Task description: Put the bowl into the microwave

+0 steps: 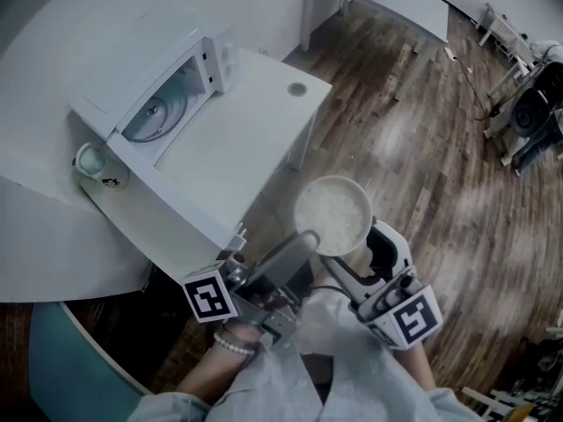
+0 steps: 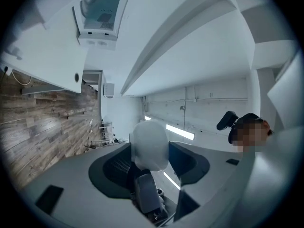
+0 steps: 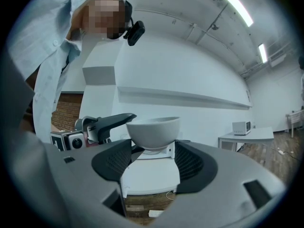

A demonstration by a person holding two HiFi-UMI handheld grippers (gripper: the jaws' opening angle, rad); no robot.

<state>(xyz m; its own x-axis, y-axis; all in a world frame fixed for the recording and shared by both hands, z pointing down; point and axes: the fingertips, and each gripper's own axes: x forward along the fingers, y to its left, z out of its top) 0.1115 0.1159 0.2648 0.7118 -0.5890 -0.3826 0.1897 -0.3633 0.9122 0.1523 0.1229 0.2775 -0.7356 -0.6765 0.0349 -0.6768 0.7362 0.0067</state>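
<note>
Nearest, the left gripper (image 2: pixel 149 148), rolled on its side, and the level right gripper (image 3: pixel 153 150) each bear 1 cube with black-and-white square markers. Both clamp the white bowl (image 1: pixel 332 212), right at its foot, left across its side. The bowl sits upright, mouth up, above the wooden floor (image 1: pixel 422 148). Beyond, the microwave (image 1: pixel 123 90) stands open on a white table (image 1: pixel 264 112).

The bowl (image 1: pixel 332 215) looks like smooth white ceramic with a faint sheen. The microwave (image 1: pixel 106 112) has a smooth white casing and a glassy plate (image 1: pixel 163 112) inside. The desk (image 1: pixel 268 108) top is matt white. The floor (image 1: pixel 413 139) is dark, streaky wood, slightly glossy. The left claw (image 2: pixel 149 151) and right claw (image 3: pixel 153 148) are matt grey plastic with ribbed pads (image 3: pixel 189 163).
</note>
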